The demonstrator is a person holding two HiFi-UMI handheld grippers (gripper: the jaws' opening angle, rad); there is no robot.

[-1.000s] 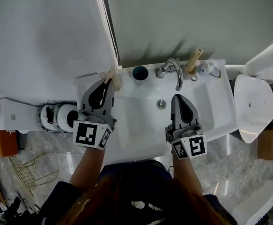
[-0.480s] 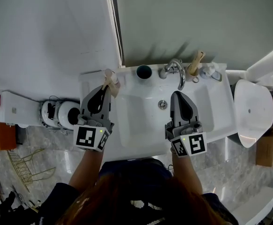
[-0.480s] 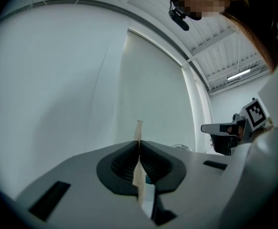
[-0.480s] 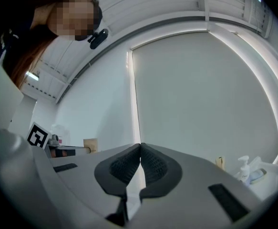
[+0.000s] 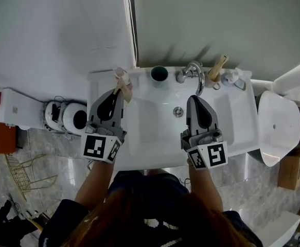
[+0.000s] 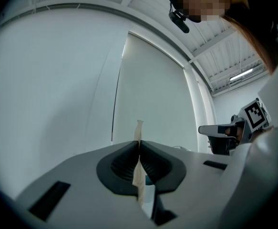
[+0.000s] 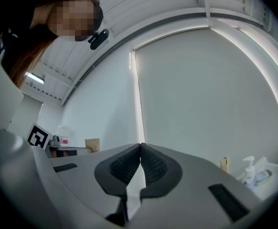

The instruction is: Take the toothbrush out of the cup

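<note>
In the head view my left gripper (image 5: 121, 90) is shut on a pale beige toothbrush (image 5: 123, 80) above the sink's left rear corner. The dark teal cup (image 5: 159, 73) stands on the sink's back ledge, to the right of the toothbrush and apart from it. In the left gripper view the toothbrush (image 6: 139, 130) stands upright, pinched between the closed pads of the left gripper (image 6: 139, 142). My right gripper (image 5: 195, 96) hovers over the basin just in front of the tap. It is shut with nothing in it, as the right gripper view (image 7: 140, 144) also shows.
A chrome tap (image 5: 193, 76) and the drain (image 5: 177, 111) sit mid-sink (image 5: 150, 151). A wooden-handled item (image 5: 216, 67) and a pump bottle (image 5: 228, 77) stand on the ledge right of the tap. A white toilet (image 5: 278, 120) is at right, a round white appliance (image 5: 70, 127) on the floor at left.
My left gripper has carried the toothbrush a little further left, away from the cup. The right gripper has stayed over the basin.
</note>
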